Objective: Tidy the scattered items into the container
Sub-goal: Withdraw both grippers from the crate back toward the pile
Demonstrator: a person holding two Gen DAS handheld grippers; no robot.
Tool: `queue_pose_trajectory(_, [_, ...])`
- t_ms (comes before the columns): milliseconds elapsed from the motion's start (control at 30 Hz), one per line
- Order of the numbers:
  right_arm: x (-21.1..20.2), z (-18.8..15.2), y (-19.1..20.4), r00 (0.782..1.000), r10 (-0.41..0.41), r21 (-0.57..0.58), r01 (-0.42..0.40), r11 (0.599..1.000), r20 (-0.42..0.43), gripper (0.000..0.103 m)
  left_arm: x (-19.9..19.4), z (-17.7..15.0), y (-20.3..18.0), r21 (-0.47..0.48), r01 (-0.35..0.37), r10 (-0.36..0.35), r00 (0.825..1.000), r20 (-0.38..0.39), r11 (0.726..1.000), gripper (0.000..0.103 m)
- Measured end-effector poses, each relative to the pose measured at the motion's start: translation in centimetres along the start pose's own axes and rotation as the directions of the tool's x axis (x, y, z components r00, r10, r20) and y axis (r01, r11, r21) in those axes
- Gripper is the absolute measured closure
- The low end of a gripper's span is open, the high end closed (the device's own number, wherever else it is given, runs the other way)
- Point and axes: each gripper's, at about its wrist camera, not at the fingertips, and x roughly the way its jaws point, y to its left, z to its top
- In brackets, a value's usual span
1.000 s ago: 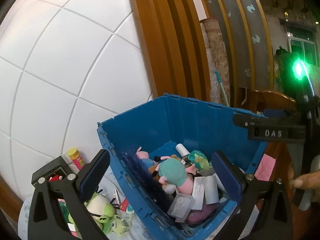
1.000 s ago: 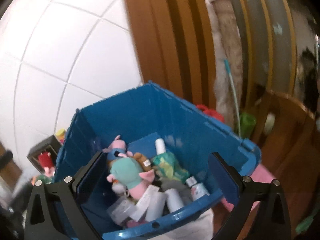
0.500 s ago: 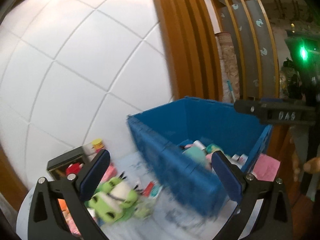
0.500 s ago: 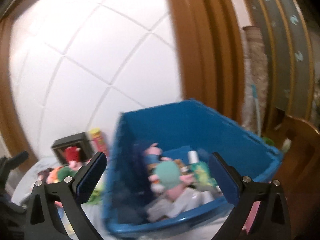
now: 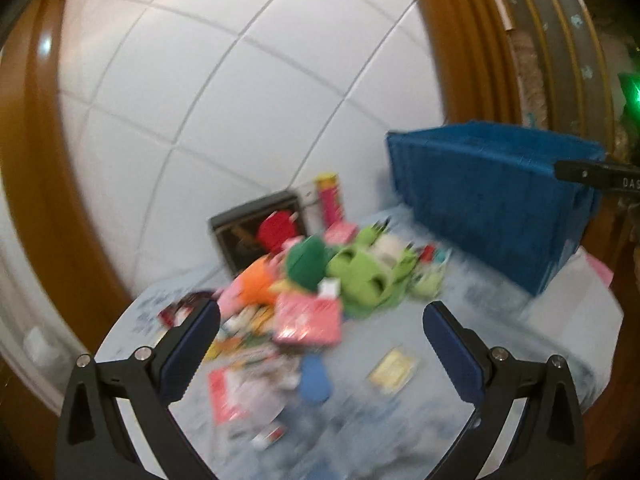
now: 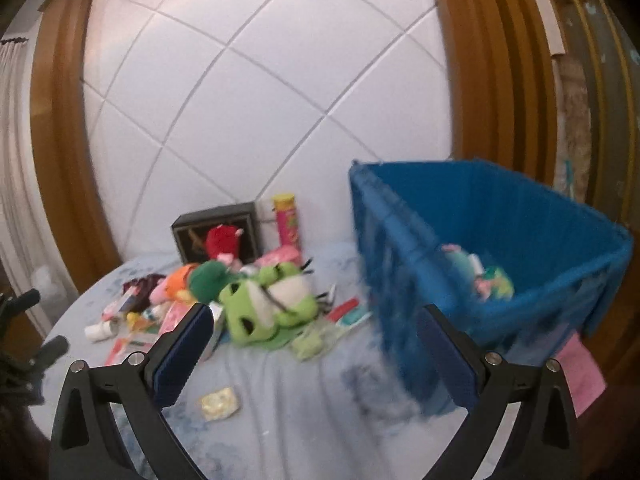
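Both grippers wide and empty, facing the pile beside the bin.

Left gripper (image 5: pixel 320 344) spread wide over the cloth-covered table (image 5: pixel 500 344), holding nothing; right gripper (image 6: pixel 312 344) likewise wide and empty. Blue bin (image 6: pixel 500 248) at the right of the table, already holding a few toys. Heap of loose things just left of it: green frog plush (image 6: pixel 268 300) in the middle, pink packet (image 5: pixel 308 318) at the near edge, tall pink tube (image 6: pixel 286 220) upright near the wall beside a dark box (image 6: pixel 216 232). Small yellow packet (image 6: pixel 219 402) lying apart on bare cloth. Plush probably light, soft and squashy: best pinched across the fat body, not a thin limb. Flat packets likely slippery and hard to lift off cloth; better taken by an edge. Much blurred; finer detail unreadable.
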Motion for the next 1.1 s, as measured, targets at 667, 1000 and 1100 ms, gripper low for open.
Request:
queue_pose_trajectory(667, [4.9, -5.5, 5.3, 0.978, 0.131, -0.064, -0.143, 0.988, -0.161, 0.000, -1.0, -8.0, 4.5, -0.175, -0.123, 0.104, 0.988, -0.116, 0.977, 0.000])
queue_pose_trajectory(1000, [7.5, -9.0, 4.7, 0.960, 0.112, -0.189, -0.164, 0.968, -0.258, 0.000, -1.9, -12.5, 5.6, -0.258, -0.270, 0.234, 0.959, -0.162, 0.928, 0.000])
queue_pose_trajectory(1100, [8.8, -10.2, 4.7, 0.941, 0.134, -0.177, -0.195, 0.965, -0.310, 0.000, -1.0, -13.2, 5.9, -0.264, -0.277, 0.230, 0.953, -0.196, 0.924, 0.000])
